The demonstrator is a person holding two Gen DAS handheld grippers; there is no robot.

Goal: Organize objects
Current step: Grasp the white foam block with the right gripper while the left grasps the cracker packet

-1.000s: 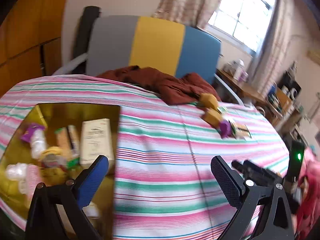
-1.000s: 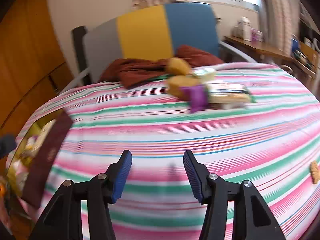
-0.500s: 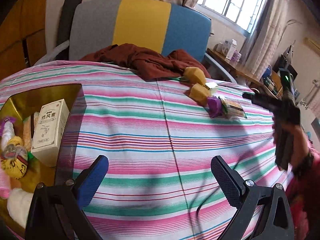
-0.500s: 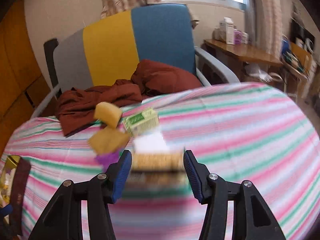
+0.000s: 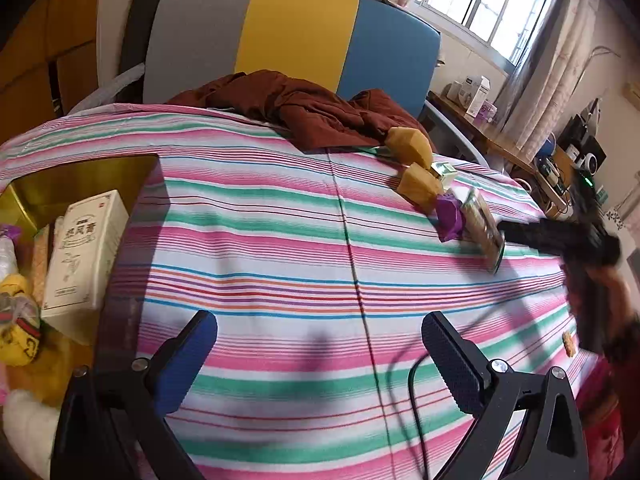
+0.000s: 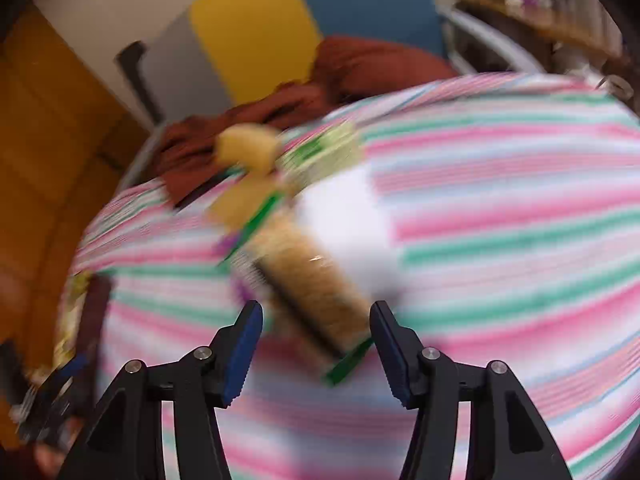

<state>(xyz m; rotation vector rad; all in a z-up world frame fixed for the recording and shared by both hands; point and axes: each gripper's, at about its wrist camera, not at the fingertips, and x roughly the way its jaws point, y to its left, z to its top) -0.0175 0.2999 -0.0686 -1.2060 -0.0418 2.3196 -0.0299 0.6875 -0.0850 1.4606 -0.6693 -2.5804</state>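
A flat packet of tan biscuits with green ends [image 6: 316, 288] lies tilted on the striped cloth, just ahead of and between the fingers of my open right gripper [image 6: 316, 344]; the view is blurred. In the left wrist view the packet [image 5: 482, 232] stands on edge by the right gripper's fingers [image 5: 532, 236]. Two yellow wrapped lumps [image 5: 418, 186], a purple wrapper [image 5: 450, 218] and a small green box [image 5: 444, 170] lie beside it. My left gripper [image 5: 320, 356] is open and empty over the cloth. A gold tin [image 5: 80, 178] at the left holds a white box [image 5: 86, 248].
A brown garment [image 5: 296, 108] lies at the table's far edge against a grey, yellow and blue chair [image 5: 296, 28]. A small biscuit piece [image 5: 569, 344] lies at the right table edge. A black cable [image 5: 412, 400] crosses the near cloth.
My right gripper has moved forward and rolled, so the biscuit packet now sits tilted between its fingers. The left gripper's view has shifted slightly; it stays open.
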